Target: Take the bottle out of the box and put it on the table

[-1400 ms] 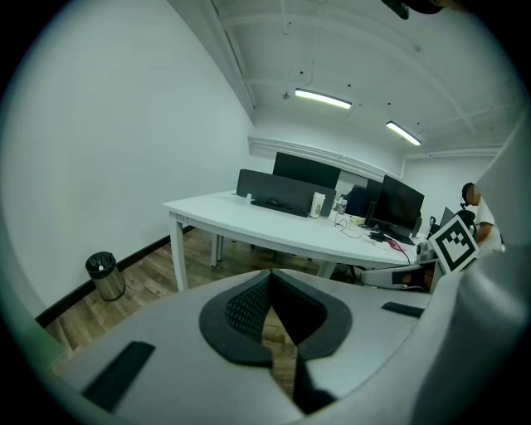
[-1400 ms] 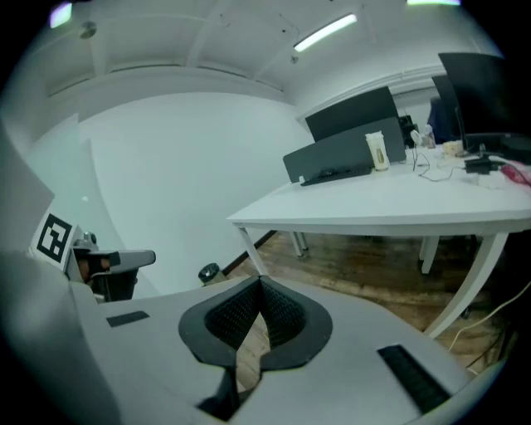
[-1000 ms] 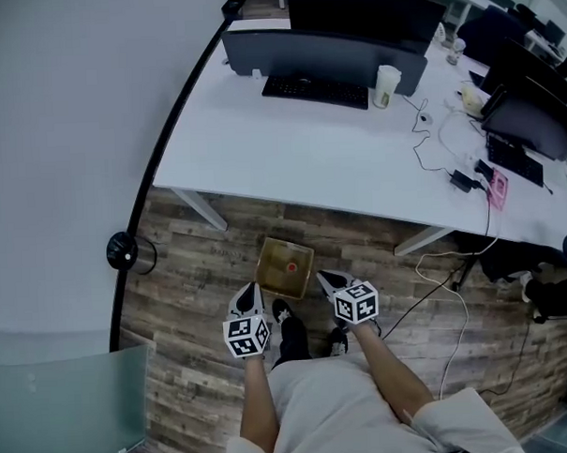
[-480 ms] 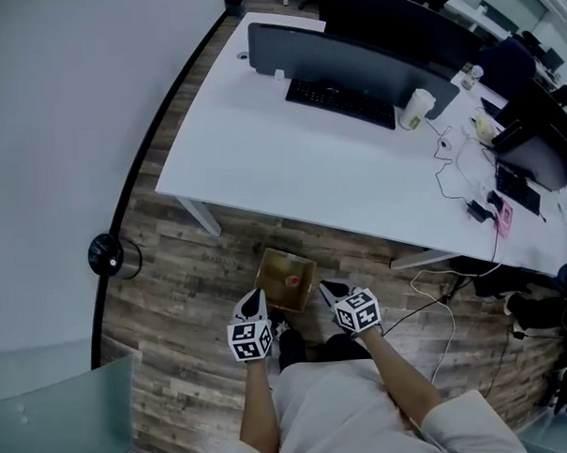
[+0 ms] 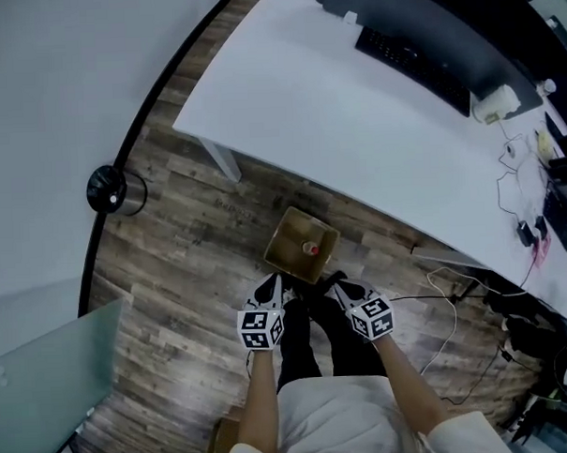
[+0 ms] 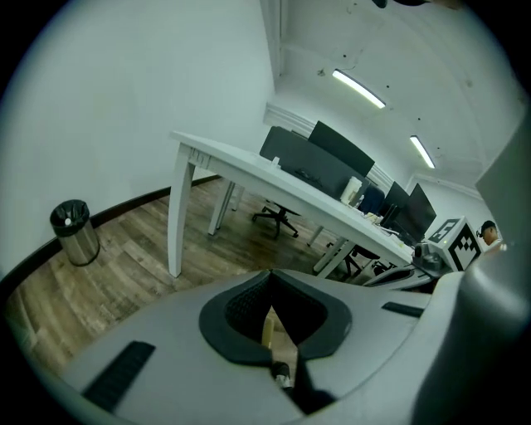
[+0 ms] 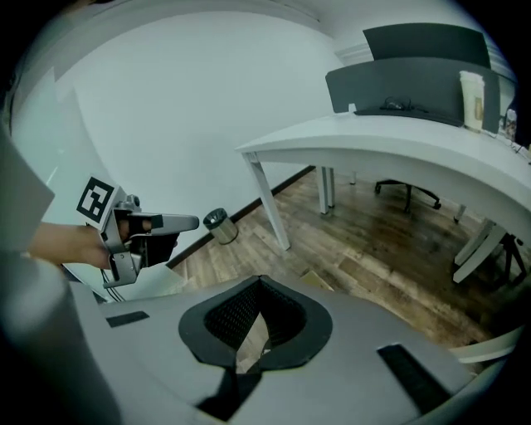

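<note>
The left gripper (image 5: pixel 269 292) and right gripper (image 5: pixel 346 290), jaws pressed together and empty, are sinking closer to the floor box (image 5: pixel 285 254), where the red-capped bottle (image 5: pixel 309 249) is sitting inside.

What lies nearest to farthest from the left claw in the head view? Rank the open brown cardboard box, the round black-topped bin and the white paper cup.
From the left claw:
1. Open brown cardboard box, on the floor just ahead of it.
2. Round black-topped bin, on the floor off to the left, by the wall.
3. White paper cup, up on the white desk, far right.
</note>
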Available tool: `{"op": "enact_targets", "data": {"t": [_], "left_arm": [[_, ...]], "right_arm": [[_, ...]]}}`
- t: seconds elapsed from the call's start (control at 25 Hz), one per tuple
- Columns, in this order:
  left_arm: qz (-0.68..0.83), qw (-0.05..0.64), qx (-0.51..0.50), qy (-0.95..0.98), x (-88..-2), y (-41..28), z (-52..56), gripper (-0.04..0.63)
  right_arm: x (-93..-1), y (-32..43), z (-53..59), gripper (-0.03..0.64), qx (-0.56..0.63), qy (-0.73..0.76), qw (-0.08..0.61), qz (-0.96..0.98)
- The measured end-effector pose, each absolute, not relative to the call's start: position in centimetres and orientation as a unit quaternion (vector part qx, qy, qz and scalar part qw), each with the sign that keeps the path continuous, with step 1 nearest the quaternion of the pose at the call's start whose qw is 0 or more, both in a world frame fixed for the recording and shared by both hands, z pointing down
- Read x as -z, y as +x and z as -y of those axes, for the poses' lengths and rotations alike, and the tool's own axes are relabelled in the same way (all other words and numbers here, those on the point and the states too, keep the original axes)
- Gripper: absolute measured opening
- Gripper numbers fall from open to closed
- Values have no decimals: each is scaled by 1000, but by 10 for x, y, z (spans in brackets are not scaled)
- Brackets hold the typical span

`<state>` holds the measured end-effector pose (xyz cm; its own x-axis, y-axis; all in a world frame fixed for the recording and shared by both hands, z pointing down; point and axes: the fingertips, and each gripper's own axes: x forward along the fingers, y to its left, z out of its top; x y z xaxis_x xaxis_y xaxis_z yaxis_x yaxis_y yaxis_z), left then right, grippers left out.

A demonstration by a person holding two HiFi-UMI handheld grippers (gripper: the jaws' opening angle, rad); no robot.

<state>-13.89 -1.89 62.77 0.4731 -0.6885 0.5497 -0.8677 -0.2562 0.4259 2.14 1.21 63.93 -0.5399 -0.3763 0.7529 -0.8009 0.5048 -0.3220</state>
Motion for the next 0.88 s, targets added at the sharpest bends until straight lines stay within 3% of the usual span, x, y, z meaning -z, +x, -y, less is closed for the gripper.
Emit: {"op": "enact_targets", "data": {"t": [0.64, 0.88], "left_arm": [[444, 374, -177, 794, -768, -104, -15, 14], [404, 358, -191, 820, -809, -83, -3, 15]], "right_arm": [[-810, 31, -23, 40, -382, 362, 349, 776], [-868, -1, -16, 41, -313, 260, 404, 820]]}}
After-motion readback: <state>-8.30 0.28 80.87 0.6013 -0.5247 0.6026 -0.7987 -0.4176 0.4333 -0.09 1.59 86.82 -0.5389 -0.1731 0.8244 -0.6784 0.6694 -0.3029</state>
